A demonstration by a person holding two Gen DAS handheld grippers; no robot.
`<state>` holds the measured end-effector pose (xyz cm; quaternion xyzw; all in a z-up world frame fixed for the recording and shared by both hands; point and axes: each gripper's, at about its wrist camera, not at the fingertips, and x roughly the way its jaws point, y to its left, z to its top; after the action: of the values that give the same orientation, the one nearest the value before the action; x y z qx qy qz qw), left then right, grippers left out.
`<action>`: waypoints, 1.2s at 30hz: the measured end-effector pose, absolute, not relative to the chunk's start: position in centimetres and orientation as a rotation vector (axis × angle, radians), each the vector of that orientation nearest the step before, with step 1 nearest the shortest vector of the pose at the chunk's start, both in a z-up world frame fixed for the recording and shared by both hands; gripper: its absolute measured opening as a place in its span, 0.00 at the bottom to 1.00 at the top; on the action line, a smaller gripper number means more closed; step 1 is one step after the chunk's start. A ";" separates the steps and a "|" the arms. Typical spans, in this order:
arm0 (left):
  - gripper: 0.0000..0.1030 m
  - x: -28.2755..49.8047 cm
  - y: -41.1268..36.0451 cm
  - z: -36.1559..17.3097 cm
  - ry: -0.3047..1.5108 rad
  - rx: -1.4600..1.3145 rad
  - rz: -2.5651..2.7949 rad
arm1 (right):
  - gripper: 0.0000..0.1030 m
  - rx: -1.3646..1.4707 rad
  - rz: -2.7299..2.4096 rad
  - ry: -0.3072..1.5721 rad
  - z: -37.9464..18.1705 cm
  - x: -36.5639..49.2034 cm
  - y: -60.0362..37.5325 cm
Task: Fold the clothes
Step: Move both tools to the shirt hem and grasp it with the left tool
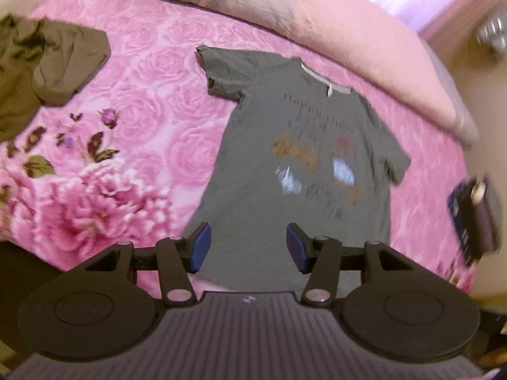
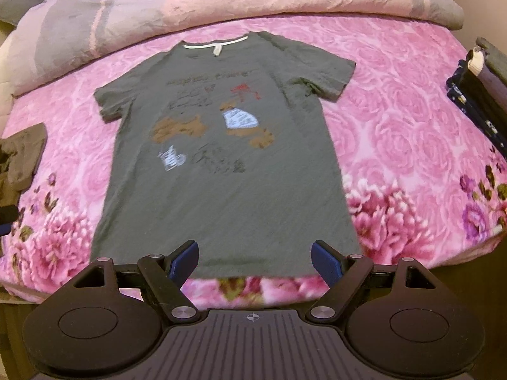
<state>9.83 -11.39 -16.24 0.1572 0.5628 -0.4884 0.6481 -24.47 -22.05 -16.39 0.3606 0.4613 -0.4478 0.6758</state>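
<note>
Grey T-shirt [image 2: 221,158] lies flat and face up on the pink floral bedspread [image 2: 396,120], centre of the right wrist frame. Collar toward the top of frame, hem toward the bottom, both short sleeves spread out to the sides. Printed graphic on the chest: brown patches, pale blue shapes, a small red mark, dark lettering too blurred to read. In the left wrist view the same T-shirt [image 1: 285,174] sits centre-right, tilted.

Right gripper [image 2: 255,259]: jaws spread wide, blue pads [image 2: 187,258] apart, nothing between them; seen over the hem at bottom centre. Contact with cloth cannot be told.

Left gripper [image 1: 248,247]: jaws spread, holding nothing, seen over the lower part of the shirt at bottom centre.

Olive-brown garment [image 1: 47,69], crumpled, upper left of the left wrist frame, well apart from the T-shirt. Folded pink and grey duvet [image 2: 221,3] runs along the top of frame, just beyond the collar. Dark stacked items [image 2: 475,101] at the right edge, blurred.
</note>
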 end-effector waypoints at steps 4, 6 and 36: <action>0.45 10.7 -15.3 -17.7 1.261 0.286 -1.050 | 0.79 0.824 -1.011 1.058 -17.7 -25.8 -27.2; 0.45 11.3 -17.7 -18.8 1.246 0.251 -1.029 | 0.79 0.829 -1.015 1.068 -18.3 -26.6 -30.1; 0.02 28.7 -39.6 -42.0 1.149 0.036 -1.013 | 0.79 0.753 -1.180 0.921 -32.9 -23.6 -56.1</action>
<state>28.68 -39.62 -42.01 0.0163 0.5200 -0.4583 0.7206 -23.58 -56.13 -32.94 0.3340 0.4087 -0.5234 0.6690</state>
